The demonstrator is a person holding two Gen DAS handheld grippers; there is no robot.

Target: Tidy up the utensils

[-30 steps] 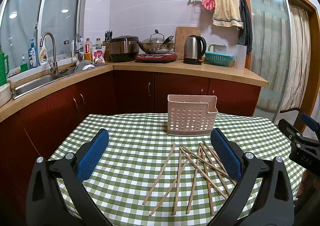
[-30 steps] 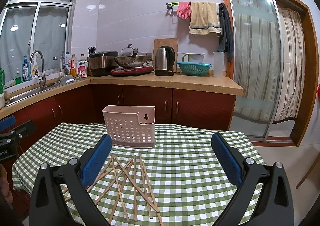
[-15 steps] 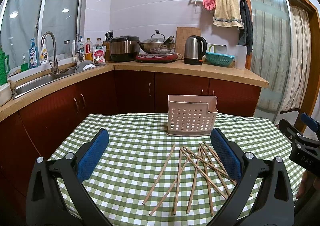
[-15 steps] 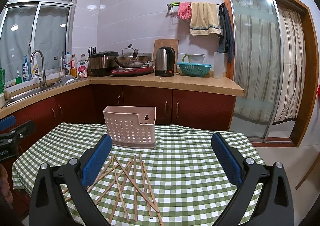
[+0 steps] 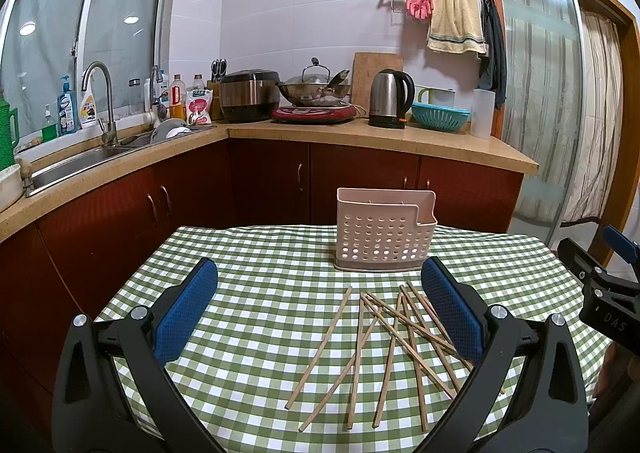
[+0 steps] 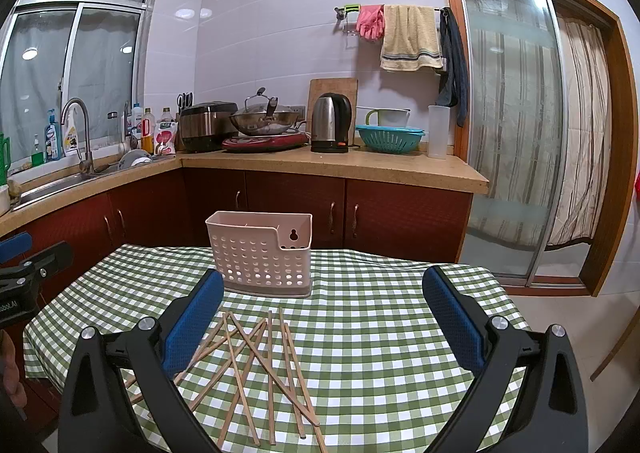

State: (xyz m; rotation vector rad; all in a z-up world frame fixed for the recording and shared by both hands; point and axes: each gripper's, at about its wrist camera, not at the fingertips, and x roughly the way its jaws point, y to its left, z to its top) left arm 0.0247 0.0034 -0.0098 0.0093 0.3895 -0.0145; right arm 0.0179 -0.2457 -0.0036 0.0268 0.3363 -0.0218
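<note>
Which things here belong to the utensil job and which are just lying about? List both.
For the job:
- chopsticks, scattered on the table
- pink holder, standing behind them
- left gripper and right gripper, both open

Just lying about:
- kettle
- wok
- rice cooker
- teal colander

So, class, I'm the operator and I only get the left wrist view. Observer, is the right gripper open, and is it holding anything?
Observer: The right gripper is open wide, with nothing between its pads.
Operator: Where do the chopsticks sit relative to it?
Observer: The chopsticks lie off-centre, near its left finger, and some run behind that finger.
Operator: Is there anything on the holder that I can't see?
Observer: The holder has a keyhole-shaped hanging slot in its taller wall.
</note>
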